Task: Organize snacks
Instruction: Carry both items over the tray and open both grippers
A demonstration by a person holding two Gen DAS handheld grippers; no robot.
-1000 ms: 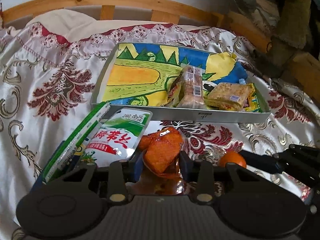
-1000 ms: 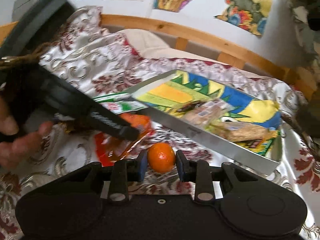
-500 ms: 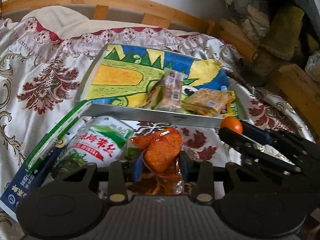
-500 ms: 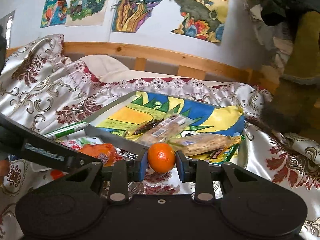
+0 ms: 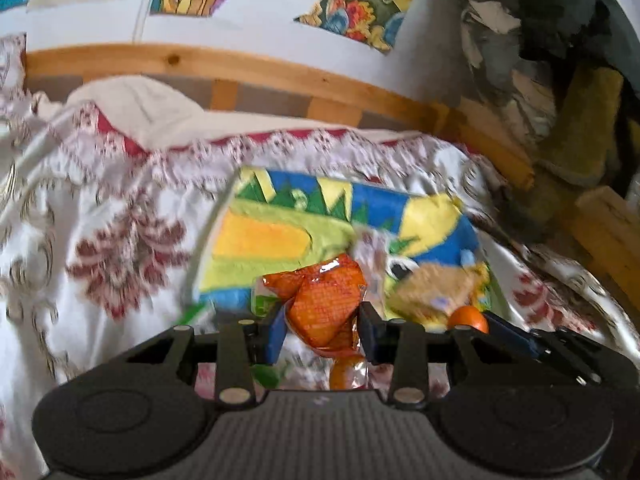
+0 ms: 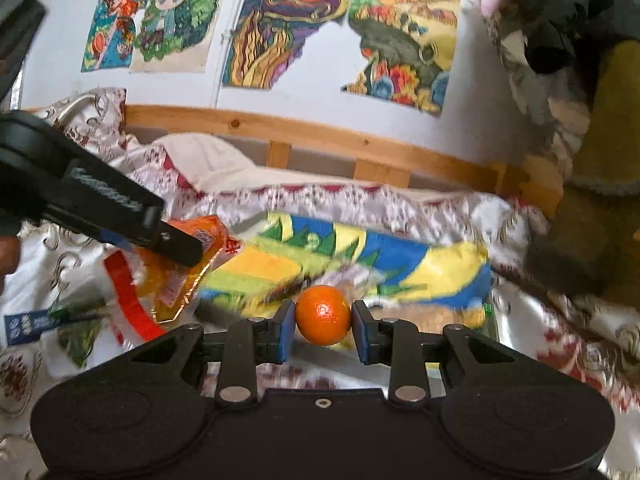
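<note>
So the left gripper [image 5: 322, 330] has its blue pads clamped on a clear packet of orange fried-looking snack [image 5: 325, 306], held up in the lower middle of the left wrist view, in front of the tray's near edge. The right gripper [image 6: 323, 330] is pinching a small mandarin orange [image 6: 323, 314] between its pads, dead centre low in its own view; you can also spot that orange at the lower right of the left view, just beside the packet. Behind both is the metal tray [image 6: 490, 320] lined with a bright kids' drawing [image 5: 280, 232] in yellow, green and blue, sitting on a white satin bedspread [image 5: 100, 248] with dark red floral patterns. There are a couple of wrapped biscuit-type snacks [image 5: 432, 292] in the tray's right part, too blurry to read any label. In the right view's lower left, a blue box and a green-and-white pouch [image 6: 76, 320] lie on the cloth; the print isn't legible. The left gripper's finger carries raised lettering, but I can't make it out. Colourful drawings [image 6: 160, 16] are taped on the wall above the wooden bed rail [image 6: 360, 148].
</note>
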